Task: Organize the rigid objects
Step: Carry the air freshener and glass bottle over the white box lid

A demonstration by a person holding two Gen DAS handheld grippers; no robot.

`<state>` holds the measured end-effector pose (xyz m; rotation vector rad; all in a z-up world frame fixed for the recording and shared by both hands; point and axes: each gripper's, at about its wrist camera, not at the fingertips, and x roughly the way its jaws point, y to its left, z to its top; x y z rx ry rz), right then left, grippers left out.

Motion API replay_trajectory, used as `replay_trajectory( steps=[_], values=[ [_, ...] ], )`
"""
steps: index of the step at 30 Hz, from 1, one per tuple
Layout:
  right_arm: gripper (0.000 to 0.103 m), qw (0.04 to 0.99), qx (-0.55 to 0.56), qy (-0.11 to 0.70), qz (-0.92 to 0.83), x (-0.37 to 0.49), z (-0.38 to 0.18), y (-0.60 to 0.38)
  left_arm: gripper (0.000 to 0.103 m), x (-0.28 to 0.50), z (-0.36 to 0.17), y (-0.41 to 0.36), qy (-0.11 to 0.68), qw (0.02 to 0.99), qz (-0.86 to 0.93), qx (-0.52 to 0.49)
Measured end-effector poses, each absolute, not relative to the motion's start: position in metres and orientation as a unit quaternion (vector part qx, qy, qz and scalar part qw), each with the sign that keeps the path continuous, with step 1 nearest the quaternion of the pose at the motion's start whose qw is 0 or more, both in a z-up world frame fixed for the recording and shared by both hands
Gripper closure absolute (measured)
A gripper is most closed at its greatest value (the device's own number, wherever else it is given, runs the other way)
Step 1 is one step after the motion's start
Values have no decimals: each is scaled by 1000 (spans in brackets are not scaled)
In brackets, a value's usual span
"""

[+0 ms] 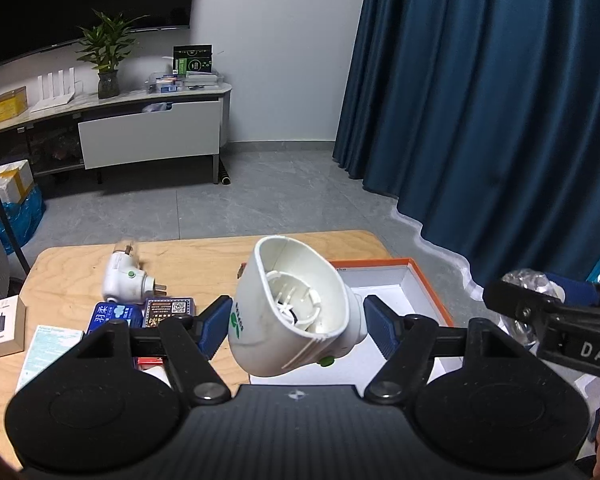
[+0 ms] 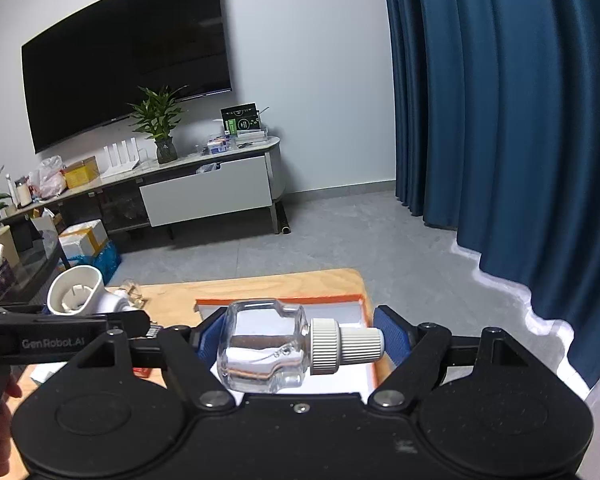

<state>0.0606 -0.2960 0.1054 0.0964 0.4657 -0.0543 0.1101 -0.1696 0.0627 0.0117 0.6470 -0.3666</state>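
My left gripper (image 1: pixel 296 326) is shut on a white plastic plug-in device (image 1: pixel 290 310) with a hollow cup-shaped end and a green button, held above the wooden table (image 1: pixel 204 256). My right gripper (image 2: pixel 302 340) is shut on a clear glass bottle (image 2: pixel 260 346) with a ribbed white cap, held sideways above the open orange-rimmed white box (image 2: pixel 284 300). That box also shows in the left wrist view (image 1: pixel 384 280). The right gripper shows at the right edge of the left wrist view (image 1: pixel 556 320), and the white device shows at the left of the right wrist view (image 2: pixel 76 290).
On the table lie a second white plug-in device (image 1: pixel 126 276), a blue packet (image 1: pixel 112 316), a dark small box (image 1: pixel 172 308), a white charger box (image 1: pixel 4 326) and a pale leaflet box (image 1: pixel 48 352). Blue curtains (image 1: pixel 480 100) hang at the right.
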Motion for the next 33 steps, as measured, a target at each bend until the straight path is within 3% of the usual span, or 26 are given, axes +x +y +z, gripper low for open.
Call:
replay_trajectory(
  steps=[33],
  values=[
    [11,970,32,242,-23,84,116,-272,30,118,45,-178,354,917,-186,2]
  ],
)
